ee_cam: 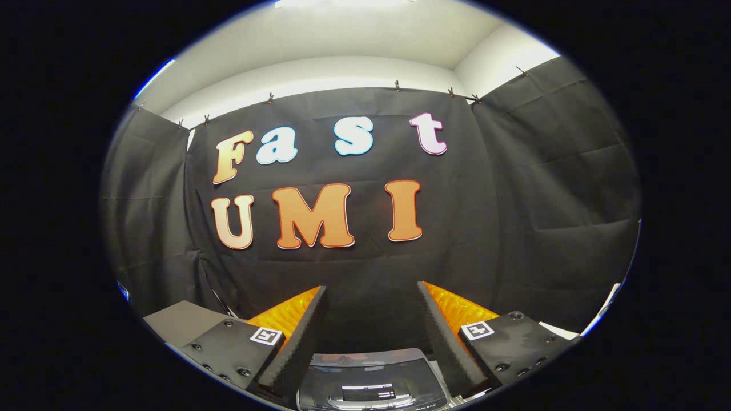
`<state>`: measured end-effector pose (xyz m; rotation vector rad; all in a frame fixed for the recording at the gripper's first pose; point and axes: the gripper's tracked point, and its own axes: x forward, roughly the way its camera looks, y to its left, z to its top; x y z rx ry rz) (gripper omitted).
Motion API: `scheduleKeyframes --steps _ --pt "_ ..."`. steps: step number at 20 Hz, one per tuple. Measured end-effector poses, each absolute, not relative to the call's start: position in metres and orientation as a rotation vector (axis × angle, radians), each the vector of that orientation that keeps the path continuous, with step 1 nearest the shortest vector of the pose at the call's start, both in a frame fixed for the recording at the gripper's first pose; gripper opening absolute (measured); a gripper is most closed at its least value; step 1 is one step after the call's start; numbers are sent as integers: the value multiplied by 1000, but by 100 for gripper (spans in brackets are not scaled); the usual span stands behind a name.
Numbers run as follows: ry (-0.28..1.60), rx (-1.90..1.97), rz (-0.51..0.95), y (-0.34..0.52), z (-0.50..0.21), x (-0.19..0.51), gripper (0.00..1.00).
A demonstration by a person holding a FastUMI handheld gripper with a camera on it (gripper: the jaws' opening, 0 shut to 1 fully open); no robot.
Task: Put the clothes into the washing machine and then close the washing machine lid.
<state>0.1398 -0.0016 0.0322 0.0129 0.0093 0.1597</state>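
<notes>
The washing machine (pixel 370 381) sits low between the gripper's two fingers, and just its top shows: a dark, glossy lid with a curved far edge and a bright reflection across its middle. The lid lies flat and closed over the opening. Its longer side runs crosswise to the fingers, from one finger to the other, and the curved far edge faces the booth wall. No clothes can be made out on or beside it.

The gripper (pixel 372 294) is held above the machine, looking level at the wall rather than down. Its fingers stand wide apart, with a broad gap between the tips and nothing gripped; neither finger touches the lid. Each finger mount carries a small square marker.

Beyond the fingers hangs the black cloth wall (pixel 514 200), clipped along its top edge, with a pale ceiling (pixel 354 45) above. A grey flat surface (pixel 180 319) shows beside the left finger's mount.
</notes>
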Motion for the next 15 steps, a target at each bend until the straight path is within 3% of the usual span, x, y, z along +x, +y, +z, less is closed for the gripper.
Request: scheduleKeyframes --steps 15 --pt "20 54 172 -7 26 125 99"
